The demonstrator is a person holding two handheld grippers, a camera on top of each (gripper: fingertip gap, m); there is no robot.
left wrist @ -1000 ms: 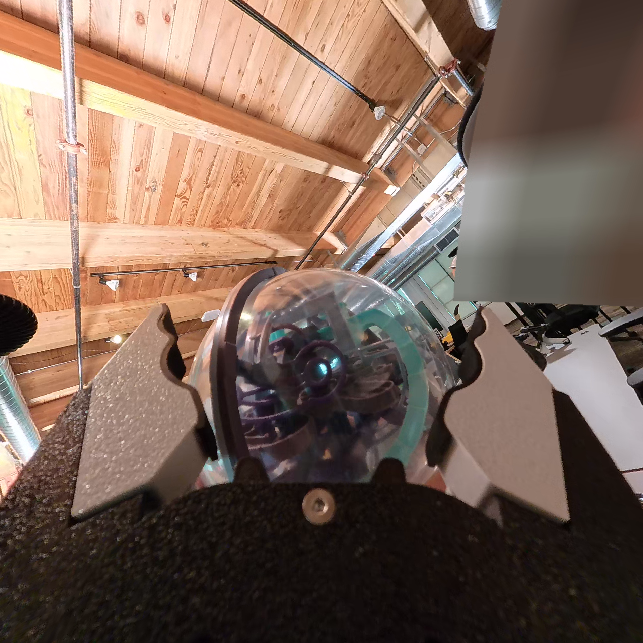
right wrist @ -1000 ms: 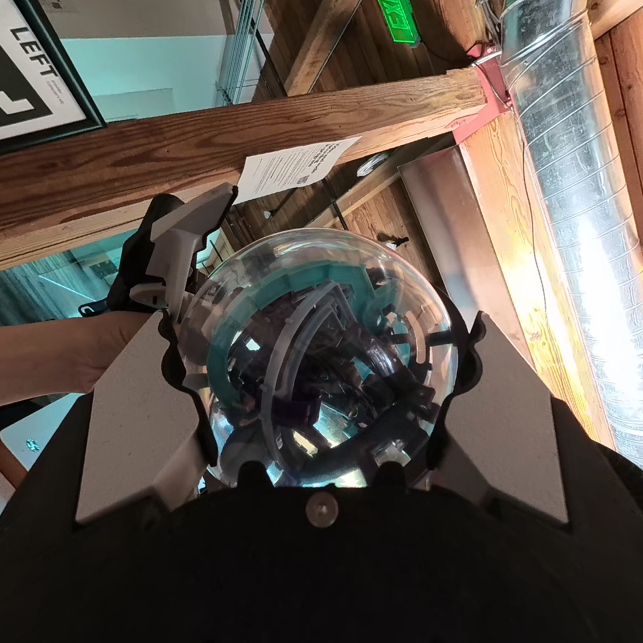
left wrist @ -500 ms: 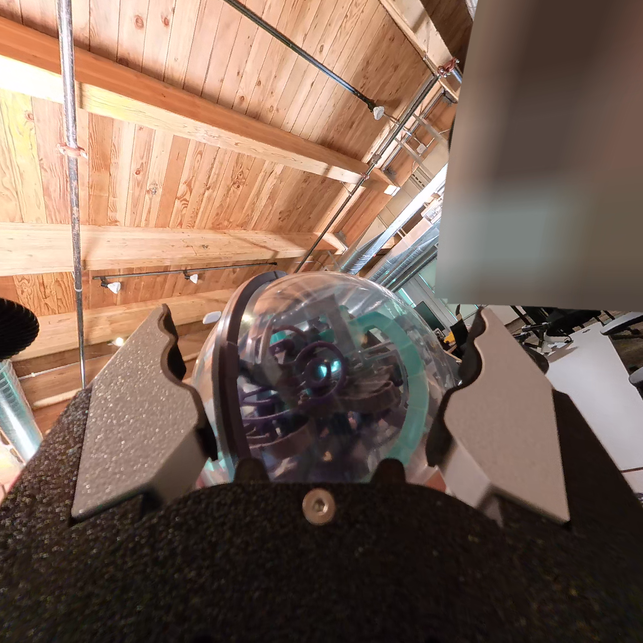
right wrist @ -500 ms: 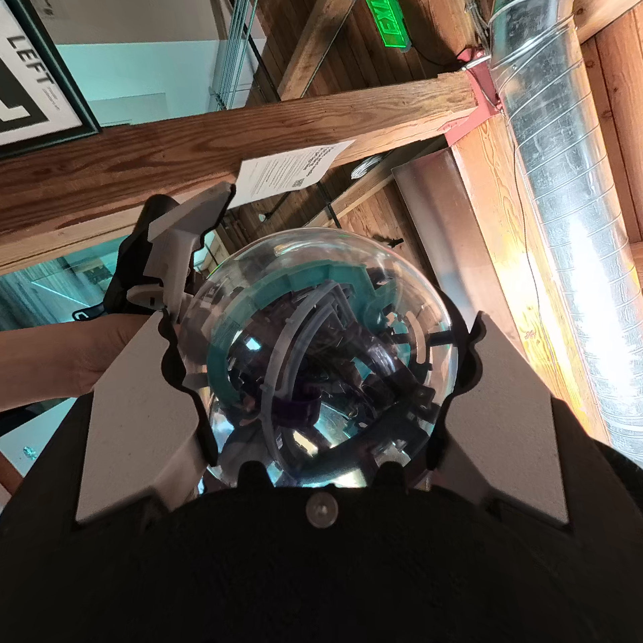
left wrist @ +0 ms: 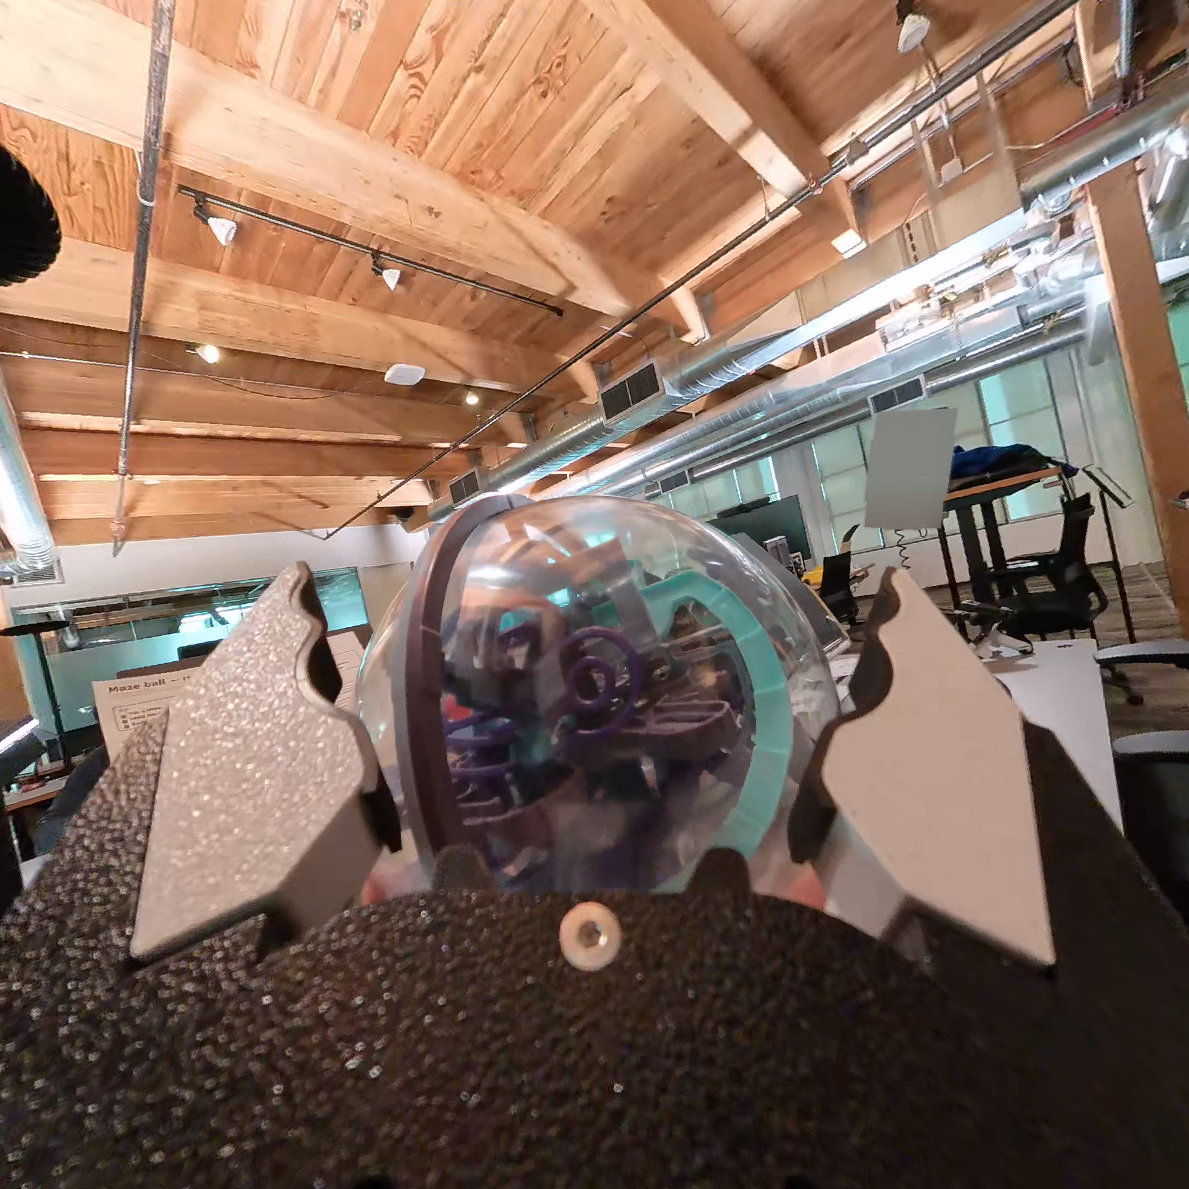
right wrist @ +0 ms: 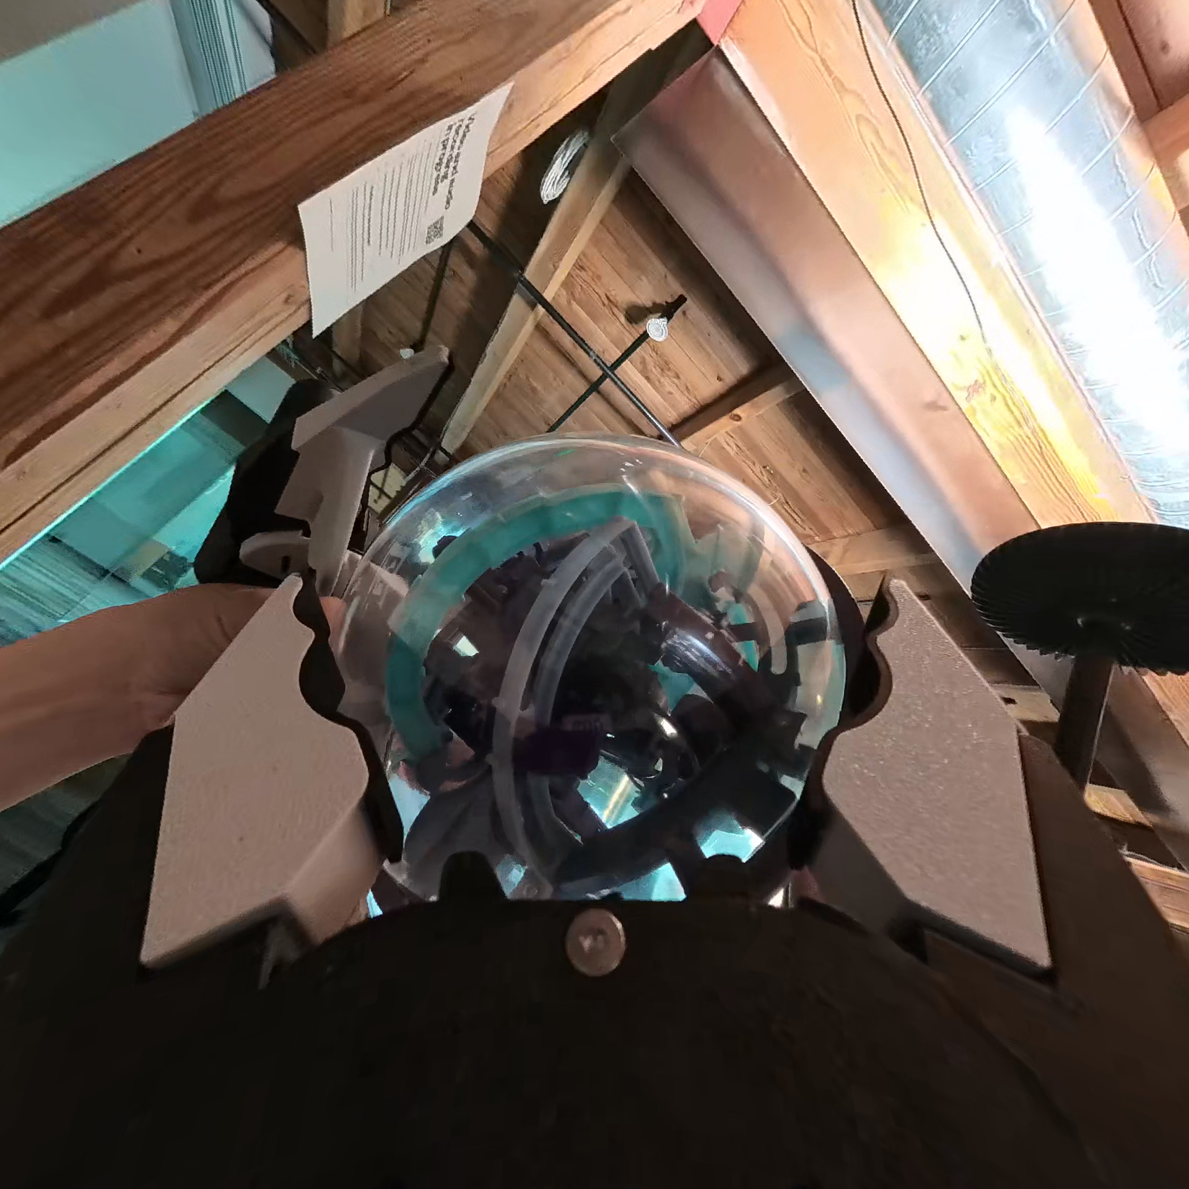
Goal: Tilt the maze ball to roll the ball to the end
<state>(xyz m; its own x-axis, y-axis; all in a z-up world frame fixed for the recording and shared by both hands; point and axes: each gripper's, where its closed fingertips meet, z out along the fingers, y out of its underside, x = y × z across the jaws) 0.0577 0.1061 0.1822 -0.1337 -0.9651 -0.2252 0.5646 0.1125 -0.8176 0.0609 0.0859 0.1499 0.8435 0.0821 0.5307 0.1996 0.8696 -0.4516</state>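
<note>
On my left gripper (left wrist: pixel 595 579) the two grey fingers (left wrist: pixel 257 727) are spread wide and clamp the maze ball (left wrist: pixel 598 695) between their dark scalloped inner faces, one on each flank of the sphere. My right gripper (right wrist: pixel 595 585) does the same: both its fingers (right wrist: pixel 926 740) are wide apart and pressed against the sides of that one clear ball (right wrist: pixel 592 663), which sits low in the crook of each pair. So I have a single maze ball, held in the air by two grippers at once.

A sphere has no long axis, but its dark seam band (left wrist: pixel 431 675) runs as an upright arc on the left part of the ball in the left wrist view, and a teal track ring (left wrist: pixel 765 714) curves down the right part. Inside the shell I see one purple spiral (left wrist: pixel 598 675), grey ramps and dark purple tracks; I cannot pick out the small rolling ball.

In the right wrist view the other gripper's finger (right wrist: pixel 360 444) lies against the ball's upper left, with a hand (right wrist: pixel 129 675) below it.

Farther out, the left view looks across an office with a wooden beam ceiling (left wrist: pixel 450 161), metal ducts (left wrist: pixel 772 367) and black chairs (left wrist: pixel 1042 598). The right view points steeply up at a beam carrying one white printed sheet (right wrist: pixel 399 199) and a silver duct (right wrist: pixel 1061 193).
</note>
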